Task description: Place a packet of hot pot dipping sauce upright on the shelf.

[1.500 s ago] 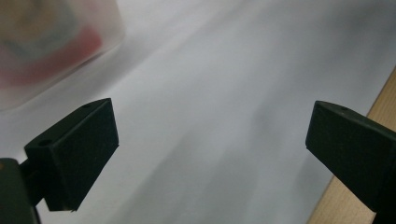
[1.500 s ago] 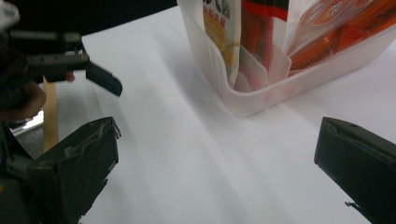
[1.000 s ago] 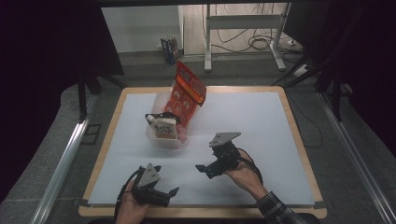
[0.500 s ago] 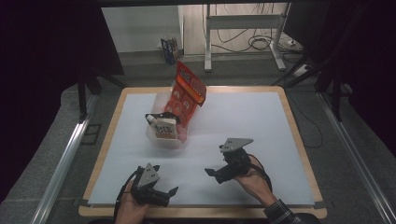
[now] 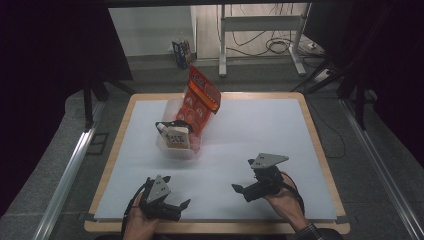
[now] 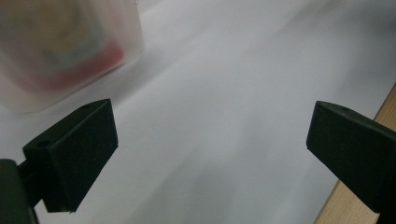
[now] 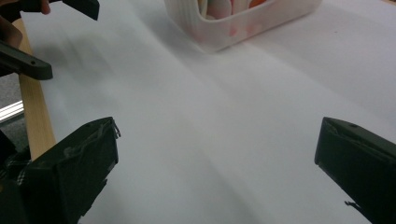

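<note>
A clear plastic bin (image 5: 172,149) stands left of centre on the white table top and holds snack packets. A red-orange bag (image 5: 201,100) leans up out of its far side, and a pale packet (image 5: 176,136) sits at its front. My left gripper (image 5: 181,209) rests open near the front edge, empty, its jaws wide apart in the left gripper view (image 6: 210,149). There the blurred bin (image 6: 60,46) lies up and to the left. My right gripper (image 5: 240,193) is open and empty over bare table (image 7: 215,154), with the bin (image 7: 243,18) farther ahead.
The table's wooden rim (image 5: 210,227) runs along the front, just beside the left gripper (image 7: 28,65) and its hand. White surface (image 5: 260,135) stretches right of the bin. Past the far edge are a floor with cables (image 5: 280,47) and metal stand legs (image 5: 222,45).
My right gripper has drawn back from the bin, toward the front edge and to the right. The left gripper and the bin have stayed put.
</note>
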